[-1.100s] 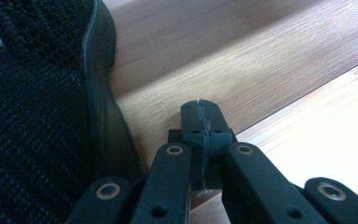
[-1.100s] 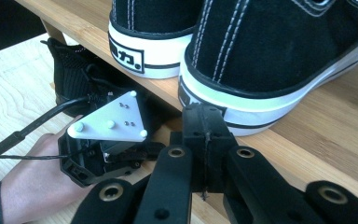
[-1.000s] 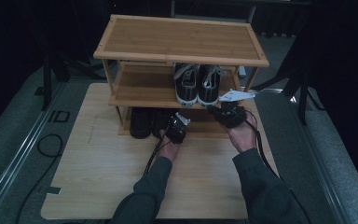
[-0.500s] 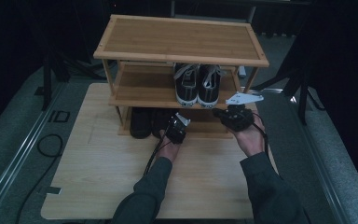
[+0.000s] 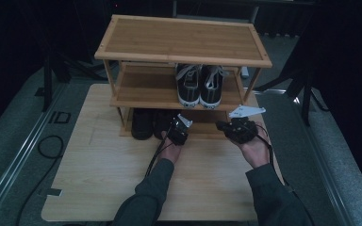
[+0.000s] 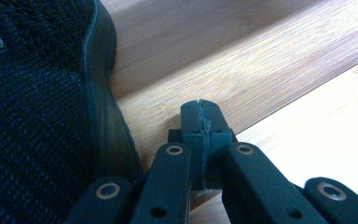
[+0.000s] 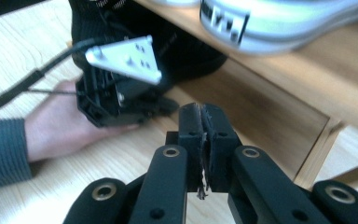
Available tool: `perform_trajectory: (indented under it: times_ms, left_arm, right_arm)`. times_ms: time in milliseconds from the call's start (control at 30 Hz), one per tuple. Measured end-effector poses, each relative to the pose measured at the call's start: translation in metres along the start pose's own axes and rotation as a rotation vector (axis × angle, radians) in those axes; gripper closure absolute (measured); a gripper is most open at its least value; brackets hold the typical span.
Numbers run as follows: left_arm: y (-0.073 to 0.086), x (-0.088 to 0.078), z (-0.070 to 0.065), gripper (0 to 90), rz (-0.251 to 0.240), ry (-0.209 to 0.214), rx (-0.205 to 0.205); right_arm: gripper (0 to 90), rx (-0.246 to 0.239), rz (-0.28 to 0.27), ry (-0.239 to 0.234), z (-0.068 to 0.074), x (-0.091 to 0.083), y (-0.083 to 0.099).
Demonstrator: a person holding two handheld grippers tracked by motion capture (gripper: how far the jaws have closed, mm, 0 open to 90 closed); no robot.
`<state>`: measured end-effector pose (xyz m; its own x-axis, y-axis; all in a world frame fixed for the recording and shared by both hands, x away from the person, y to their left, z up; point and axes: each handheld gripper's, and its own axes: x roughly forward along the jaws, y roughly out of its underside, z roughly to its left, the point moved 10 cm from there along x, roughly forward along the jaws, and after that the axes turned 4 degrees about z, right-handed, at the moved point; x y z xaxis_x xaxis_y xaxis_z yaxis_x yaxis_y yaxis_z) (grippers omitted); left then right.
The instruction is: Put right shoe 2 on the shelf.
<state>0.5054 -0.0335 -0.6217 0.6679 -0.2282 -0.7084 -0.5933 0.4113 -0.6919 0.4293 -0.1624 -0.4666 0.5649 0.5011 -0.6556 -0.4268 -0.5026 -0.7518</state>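
A three-tier bamboo shoe rack (image 5: pixel 184 40) stands on the wooden table. A pair of black-and-white sneakers (image 5: pixel 200 84) sits on its middle shelf. Two black knit shoes (image 5: pixel 143 123) rest on the bottom shelf. My left gripper (image 5: pixel 175 130) is at the bottom shelf's front edge, just right of the black shoes. In the left gripper view its jaws (image 6: pixel 200 105) are shut and empty, with a black shoe (image 6: pixel 37 116) close on the left. My right gripper (image 5: pixel 236 129) hovers before the rack's right end, shut and empty (image 7: pixel 201 109).
The bottom shelf (image 6: pixel 223 65) is bare wood to the right of the black shoes. In the right gripper view, the left gripper (image 7: pixel 116 93) and its hand lie ahead, with a sneaker's white sole (image 7: pixel 279 18) above. Cables trail over the table (image 5: pixel 99 169).
My right gripper has drawn back from the middle shelf, dropping lower and toward the table's near edge. The left gripper has stayed at the bottom shelf.
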Motion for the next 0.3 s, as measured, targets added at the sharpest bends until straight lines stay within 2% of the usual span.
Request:
perform_trajectory:
  times_ms: [33, 300]
  left_arm:
    - [0.000, 0.000, 0.000, 89.8, -0.001, 0.000, -0.001]
    - [0.000, 0.000, 0.000, 89.8, -0.002, -0.005, 0.004]
  right_arm:
    - [86.8, 0.013, 0.009, -0.002, -0.001, 0.003, 0.008]
    - [86.9, 0.065, 0.044, -0.019, -0.003, 0.015, 0.036]
